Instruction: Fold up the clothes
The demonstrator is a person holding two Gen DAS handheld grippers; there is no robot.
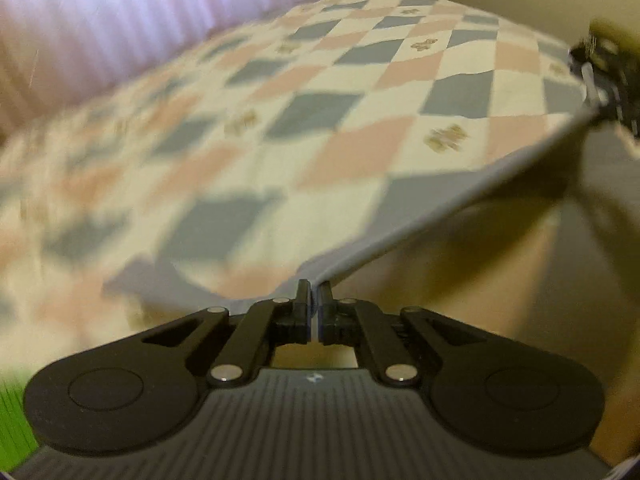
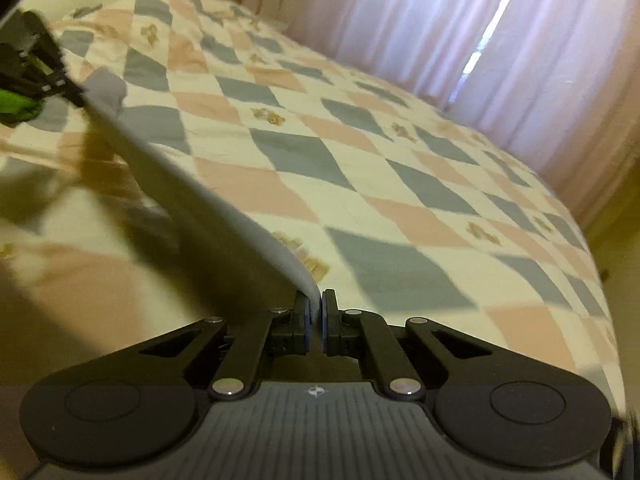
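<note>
Garment (image 1: 440,204) (pale grey cloth) hangs stretched above the bed (image 1: 360,92), its edge taut between both grippers. Left gripper (image 1: 314,292): jaws clamped on one end of that edge. Right gripper (image 2: 316,304): jaws clamped on the other end. Bed cover is a diamond patchwork of grey, pink and cream. Pink curtains (image 2: 460,28) hang beyond the bed.

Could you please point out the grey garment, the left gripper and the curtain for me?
grey garment (image 2: 208,200): right wrist view, on its taut edge.
left gripper (image 1: 314,292): left wrist view, between its fingertips, shut on the cloth.
curtain (image 2: 420,20): right wrist view, on its folds.
</note>
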